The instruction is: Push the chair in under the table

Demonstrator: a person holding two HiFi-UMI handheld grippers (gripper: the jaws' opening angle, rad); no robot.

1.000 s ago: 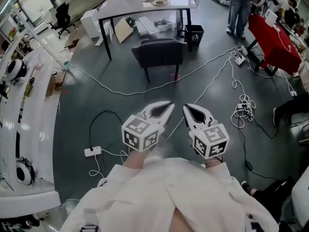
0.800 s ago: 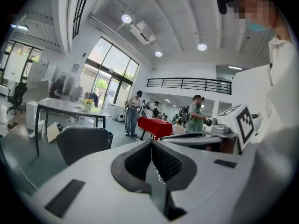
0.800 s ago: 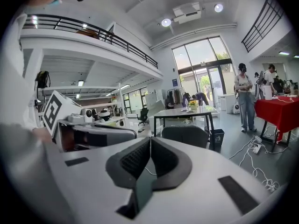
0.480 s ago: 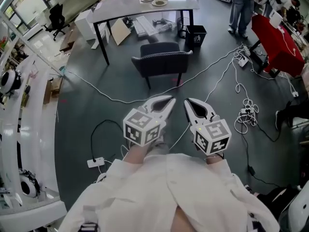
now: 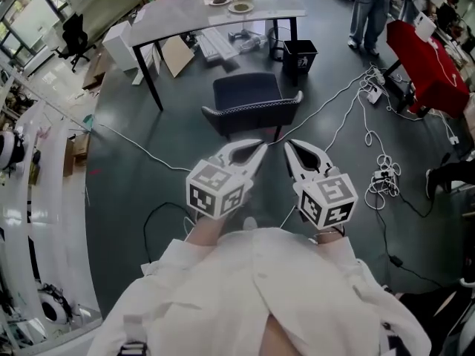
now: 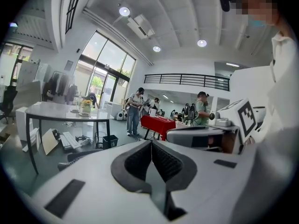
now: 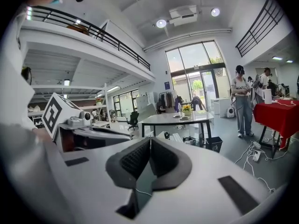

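Both my grippers closed, nothing between the jaws: left gripper [image 5: 258, 150] and right gripper [image 5: 290, 147] side by side, aimed at the chair [image 5: 249, 95]. Chair just ahead of the tips, backrest toward me, standing apart from the table [image 5: 185, 13] beyond it, not tucked under.

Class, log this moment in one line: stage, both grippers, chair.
stage: pre-contact | left gripper: shut, empty | right gripper: shut, empty | chair: out from under table, untouched

Head overhead; gripper views roughly level
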